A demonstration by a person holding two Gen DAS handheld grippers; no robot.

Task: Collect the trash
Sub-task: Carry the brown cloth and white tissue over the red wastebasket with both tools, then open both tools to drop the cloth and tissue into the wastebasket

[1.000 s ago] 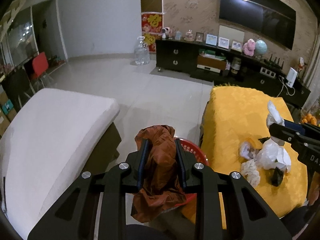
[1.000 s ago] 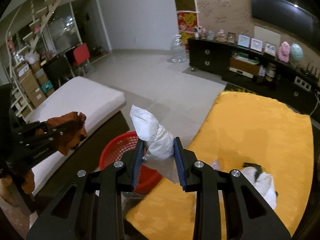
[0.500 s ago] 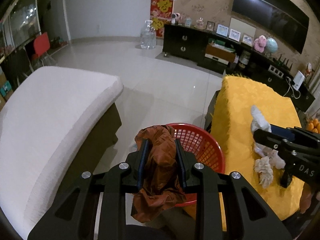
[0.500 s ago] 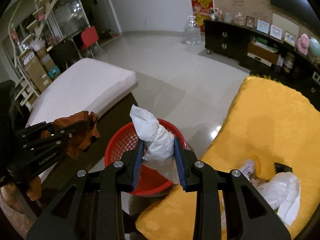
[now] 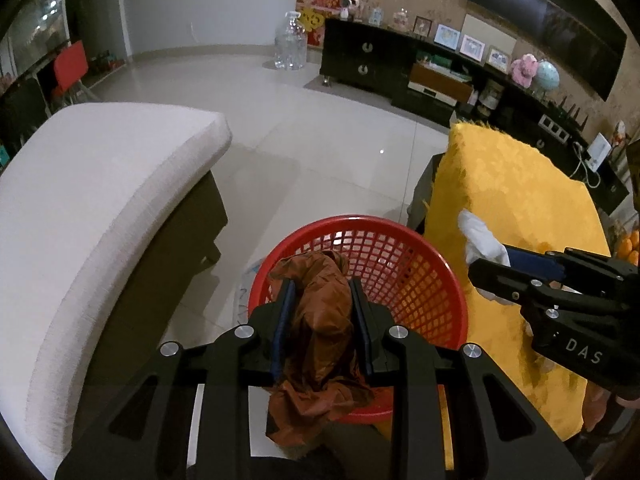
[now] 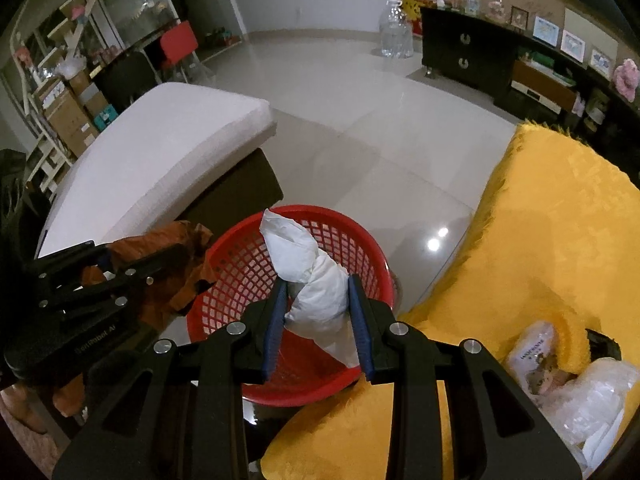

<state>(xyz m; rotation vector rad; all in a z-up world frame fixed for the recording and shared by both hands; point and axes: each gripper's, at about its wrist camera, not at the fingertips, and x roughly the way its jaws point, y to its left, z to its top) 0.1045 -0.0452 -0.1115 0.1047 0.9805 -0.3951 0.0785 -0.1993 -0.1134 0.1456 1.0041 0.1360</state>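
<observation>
With both grippers clamped on trash, centre brown wrapper (image 5: 320, 312) and white tissue (image 6: 316, 284) over red basket (image 6: 240, 264); release inside rim. Avoid snagging mesh.

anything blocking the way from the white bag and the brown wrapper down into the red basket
Nothing visible does. The red basket is open-topped and looks empty, and the white bag in the right tool and brown wrapper in the left tool hang over it.

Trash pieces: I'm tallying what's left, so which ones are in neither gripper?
The printed wrapper and clear plastic bag lying on the yellow cloth; the brown and white wads are clamped.
</observation>
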